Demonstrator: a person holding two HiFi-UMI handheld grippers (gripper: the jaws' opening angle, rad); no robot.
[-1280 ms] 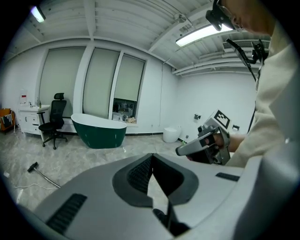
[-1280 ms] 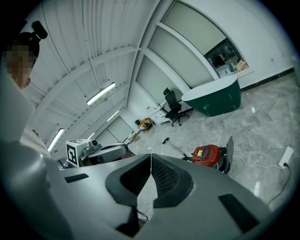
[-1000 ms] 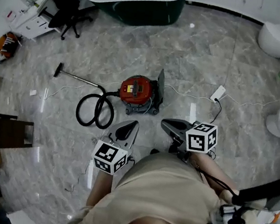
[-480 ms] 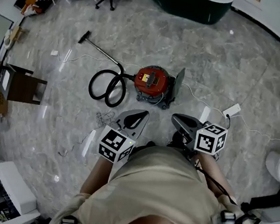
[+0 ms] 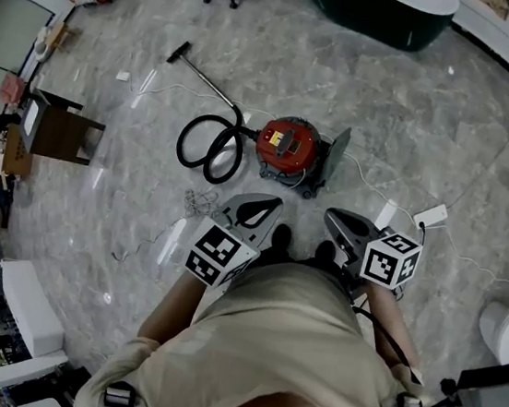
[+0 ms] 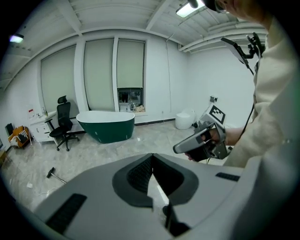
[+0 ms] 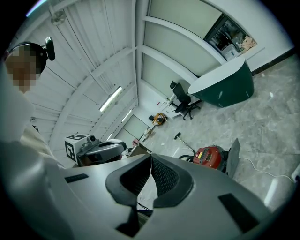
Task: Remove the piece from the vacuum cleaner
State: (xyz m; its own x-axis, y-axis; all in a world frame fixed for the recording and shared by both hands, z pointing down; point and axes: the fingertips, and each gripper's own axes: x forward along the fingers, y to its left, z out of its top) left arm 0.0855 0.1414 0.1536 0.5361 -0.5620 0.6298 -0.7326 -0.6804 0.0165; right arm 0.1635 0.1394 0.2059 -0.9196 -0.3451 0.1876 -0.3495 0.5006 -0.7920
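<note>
Green bathtub (image 6: 106, 129) — office chair (image 6: 63, 123) near it

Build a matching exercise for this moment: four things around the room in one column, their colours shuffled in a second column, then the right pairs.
Things
1. vacuum cleaner
2. bathtub, outer sides
3. office chair
4. power strip on the floor

Colours
A. white
B. black
C. red
D. dark green

Pairs: 1-C; 2-D; 3-B; 4-A
</note>
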